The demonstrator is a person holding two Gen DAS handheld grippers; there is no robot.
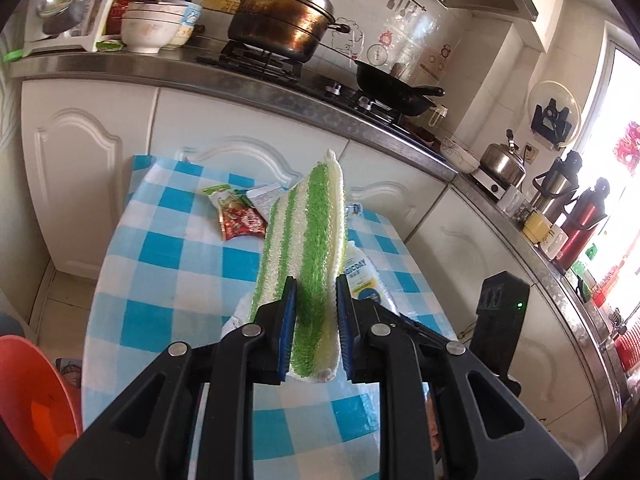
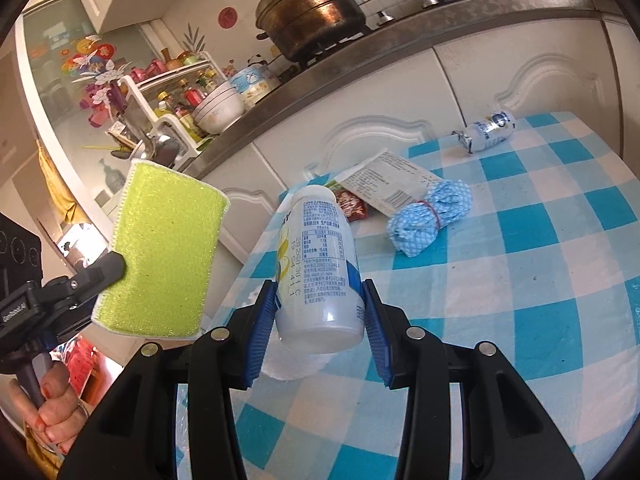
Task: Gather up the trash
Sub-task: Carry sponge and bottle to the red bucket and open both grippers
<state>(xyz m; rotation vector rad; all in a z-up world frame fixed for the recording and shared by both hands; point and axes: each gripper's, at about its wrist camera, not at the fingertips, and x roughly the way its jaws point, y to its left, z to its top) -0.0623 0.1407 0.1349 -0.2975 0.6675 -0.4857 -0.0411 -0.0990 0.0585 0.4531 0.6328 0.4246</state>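
**We hold a sponge and an empty bottle above the checked table**

Our left gripper (image 1: 316, 320) clamps the green-striped sponge (image 1: 306, 248) near its lower end; our right gripper (image 2: 320, 320) pinches the white bottle (image 2: 316, 264) near its base, its long axis pointing away from us along the fingers. Beyond the bottle on the checked tablecloth (image 2: 540, 280) lie the wrappers (image 2: 384, 188), then the crushed can (image 2: 486, 130) to their right, nearer our right gripper, we judge.

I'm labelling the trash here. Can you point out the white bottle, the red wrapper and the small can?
white bottle (image 2: 320, 276): right wrist view, printed label.
red wrapper (image 1: 242, 222): left wrist view, wrapper middle.
small can (image 2: 488, 130): right wrist view, its side.
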